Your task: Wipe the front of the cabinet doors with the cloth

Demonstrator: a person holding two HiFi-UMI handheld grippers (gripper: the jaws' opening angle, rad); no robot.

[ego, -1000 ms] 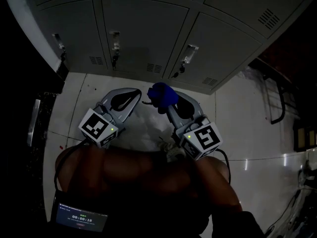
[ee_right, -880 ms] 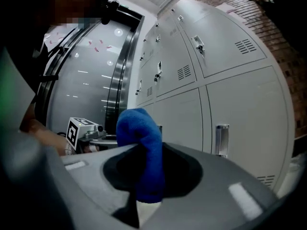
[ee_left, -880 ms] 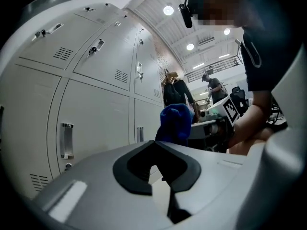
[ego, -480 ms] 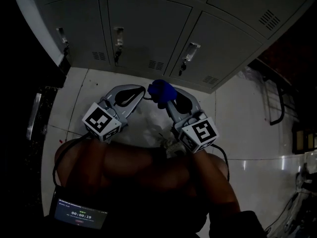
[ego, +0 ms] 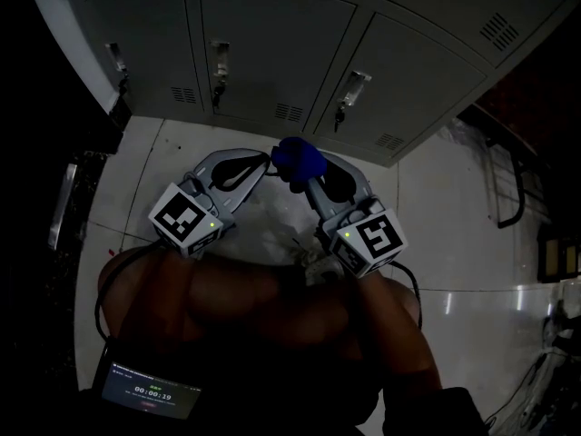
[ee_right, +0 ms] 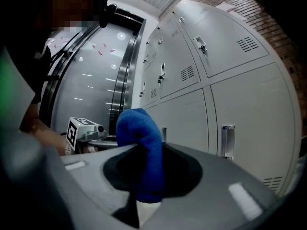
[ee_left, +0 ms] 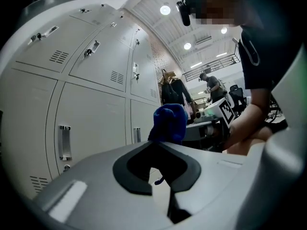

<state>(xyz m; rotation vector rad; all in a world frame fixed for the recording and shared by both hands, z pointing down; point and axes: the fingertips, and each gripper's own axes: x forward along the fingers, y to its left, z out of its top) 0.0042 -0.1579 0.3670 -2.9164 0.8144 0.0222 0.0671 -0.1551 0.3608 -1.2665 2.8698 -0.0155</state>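
Observation:
A blue cloth (ego: 296, 158) sticks up out of my right gripper (ego: 302, 178), which is shut on it. In the right gripper view the cloth (ee_right: 139, 131) bulges above the jaws and hangs down between them. My left gripper (ego: 261, 162) sits just left of the cloth with its jaws shut and nothing in them. From the left gripper view the cloth (ee_left: 168, 123) shows just beyond that gripper's tips (ee_left: 156, 145). Grey locker doors (ego: 272, 53) with handles and vents stand ahead, a short way off from both grippers. The same doors (ee_right: 240, 104) fill the right of the right gripper view.
White floor tiles (ego: 436, 216) lie below the grippers. A dark metal frame (ego: 507, 184) stands at the right and a dark object (ego: 65, 209) at the left edge. A small timer screen (ego: 150, 396) shows at the bottom. People (ee_left: 211, 83) stand far off.
Both grippers have edged forward toward the lockers, the cloth still in the right one. The left gripper has drawn a little closer to the cloth.

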